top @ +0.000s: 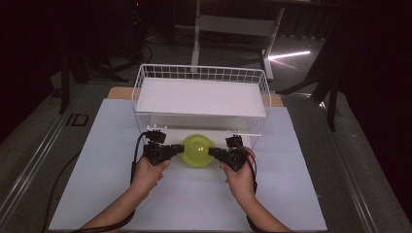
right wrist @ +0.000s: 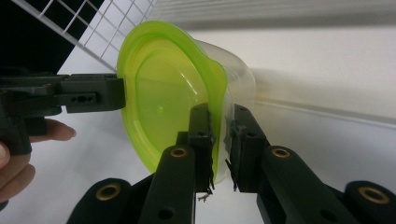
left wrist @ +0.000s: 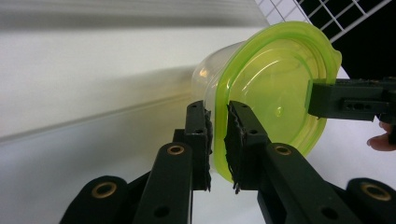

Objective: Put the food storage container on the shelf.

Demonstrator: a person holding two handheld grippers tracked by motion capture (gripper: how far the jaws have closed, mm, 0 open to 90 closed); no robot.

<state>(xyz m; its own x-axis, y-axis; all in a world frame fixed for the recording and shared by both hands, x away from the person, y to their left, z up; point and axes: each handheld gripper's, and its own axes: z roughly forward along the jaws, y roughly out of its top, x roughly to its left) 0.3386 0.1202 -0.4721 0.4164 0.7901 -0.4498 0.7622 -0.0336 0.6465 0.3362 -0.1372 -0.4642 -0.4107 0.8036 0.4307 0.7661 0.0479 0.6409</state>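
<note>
A round clear container with a lime-green lid point(top: 197, 150) sits between both hands, just in front of the white wire basket point(top: 201, 73). My left gripper point(top: 179, 149) is shut on the lid's left rim point(left wrist: 219, 140). My right gripper point(top: 213, 152) is shut on the lid's right rim point(right wrist: 219, 140). In the left gripper view the container point(left wrist: 275, 88) lies on its side in the picture, and the other gripper's jaw clamps its far edge. The right gripper view shows the same container point(right wrist: 173, 93), with the other gripper gripping its far rim.
A white board point(top: 201, 97) lies on top of the wire basket, and more white boards lie beneath it. A pale mat point(top: 121, 194) covers the table around the hands. Cables trail from both grippers. A desk frame point(top: 233, 24) stands beyond on the dark floor.
</note>
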